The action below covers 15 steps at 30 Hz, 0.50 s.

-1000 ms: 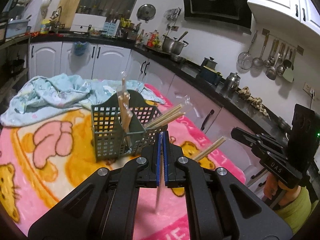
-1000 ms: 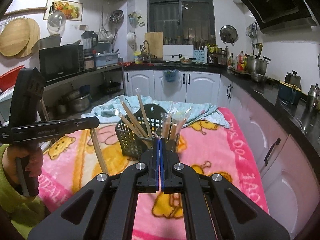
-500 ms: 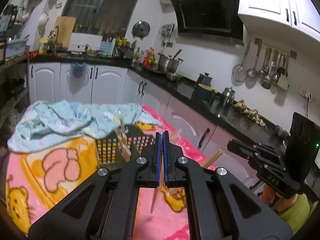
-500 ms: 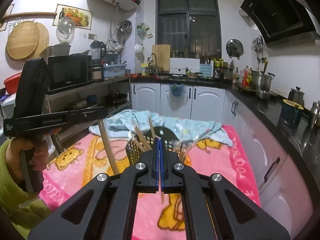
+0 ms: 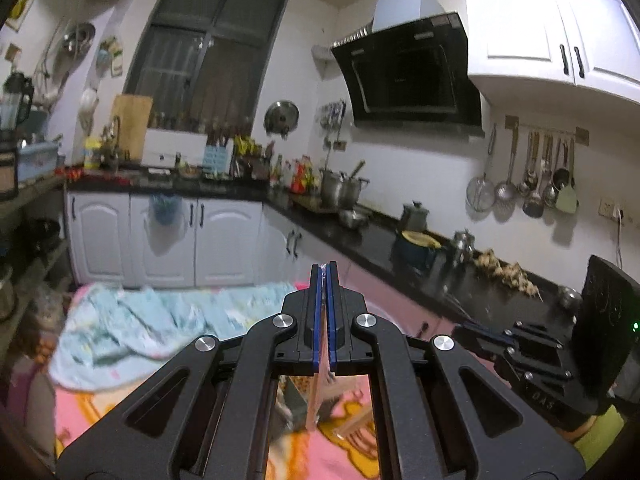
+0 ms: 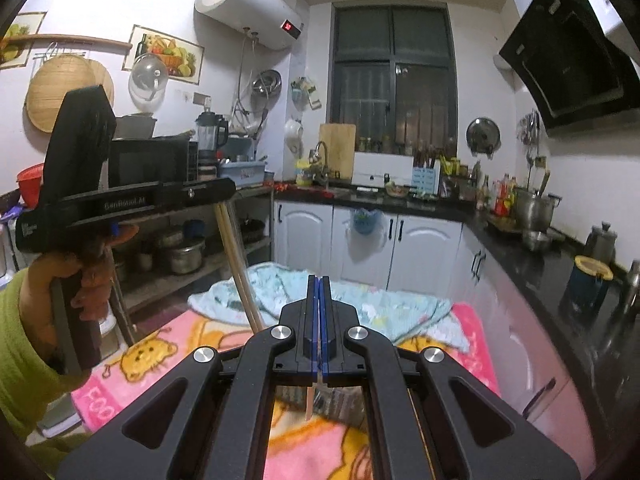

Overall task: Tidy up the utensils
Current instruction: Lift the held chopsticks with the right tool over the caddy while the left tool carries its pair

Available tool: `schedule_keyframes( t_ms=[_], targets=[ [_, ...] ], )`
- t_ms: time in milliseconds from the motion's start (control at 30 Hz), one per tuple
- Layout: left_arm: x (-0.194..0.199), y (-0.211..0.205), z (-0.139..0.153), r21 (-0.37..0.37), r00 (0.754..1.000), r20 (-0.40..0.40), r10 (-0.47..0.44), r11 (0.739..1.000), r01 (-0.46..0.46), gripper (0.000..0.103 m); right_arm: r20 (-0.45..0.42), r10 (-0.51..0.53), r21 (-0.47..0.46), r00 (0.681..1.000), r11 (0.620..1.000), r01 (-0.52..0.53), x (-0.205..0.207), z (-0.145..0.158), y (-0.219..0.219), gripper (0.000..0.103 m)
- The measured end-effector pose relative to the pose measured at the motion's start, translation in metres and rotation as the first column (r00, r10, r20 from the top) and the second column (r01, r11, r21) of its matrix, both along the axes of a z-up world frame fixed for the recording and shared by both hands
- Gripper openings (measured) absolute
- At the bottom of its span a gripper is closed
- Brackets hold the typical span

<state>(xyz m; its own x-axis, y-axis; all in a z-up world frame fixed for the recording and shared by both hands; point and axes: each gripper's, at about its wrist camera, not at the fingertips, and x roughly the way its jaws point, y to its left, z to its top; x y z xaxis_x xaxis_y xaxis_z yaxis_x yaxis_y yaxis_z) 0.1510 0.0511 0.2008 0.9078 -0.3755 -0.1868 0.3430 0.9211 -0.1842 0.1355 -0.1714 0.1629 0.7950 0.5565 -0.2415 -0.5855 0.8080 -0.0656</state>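
Clamping wooden chopsticks (image 6: 240, 272) at left of the right-wrist view, the left gripper (image 6: 224, 192) hangs above the pink blanket (image 6: 152, 360); lower centre, the right gripper (image 6: 319, 280) pinches another chopstick (image 6: 311, 400) above the blurred mesh caddy (image 6: 340, 404).

Kitchen with white walls and a dark barred window (image 6: 394, 76) above the sink; a white water heater (image 6: 248, 6) is mounted high beside it. White base cabinets (image 5: 164, 240) carry a black L-shaped counter (image 5: 372, 236) crowded with pots and bottles. A black range hood (image 5: 408, 72) and white upper cabinet (image 5: 552, 32) hang right, ladles on a wall rail (image 5: 544, 132).
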Motion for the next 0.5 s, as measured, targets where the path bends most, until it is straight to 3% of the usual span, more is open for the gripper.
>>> schedule_keyframes(
  t_ms=[233, 500],
  targets=[
    [0.027, 0.014, 0.031, 0.006, 0.998, 0.03, 0.064, 0.998, -0.064, 0.0, 0.016, -0.043, 0.008, 0.999, 0.999, 0.042, 0.025, 0.028, 0.005, 0.001],
    [0.072, 0.027, 0.011, 0.015, 0.992, -0.031, 0.122, 0.992, -0.122, 0.0, -0.018, -0.105, 0.027, 0.994, 0.994, 0.106, 0.07, 0.032, 0.0, 0.001]
  ],
)
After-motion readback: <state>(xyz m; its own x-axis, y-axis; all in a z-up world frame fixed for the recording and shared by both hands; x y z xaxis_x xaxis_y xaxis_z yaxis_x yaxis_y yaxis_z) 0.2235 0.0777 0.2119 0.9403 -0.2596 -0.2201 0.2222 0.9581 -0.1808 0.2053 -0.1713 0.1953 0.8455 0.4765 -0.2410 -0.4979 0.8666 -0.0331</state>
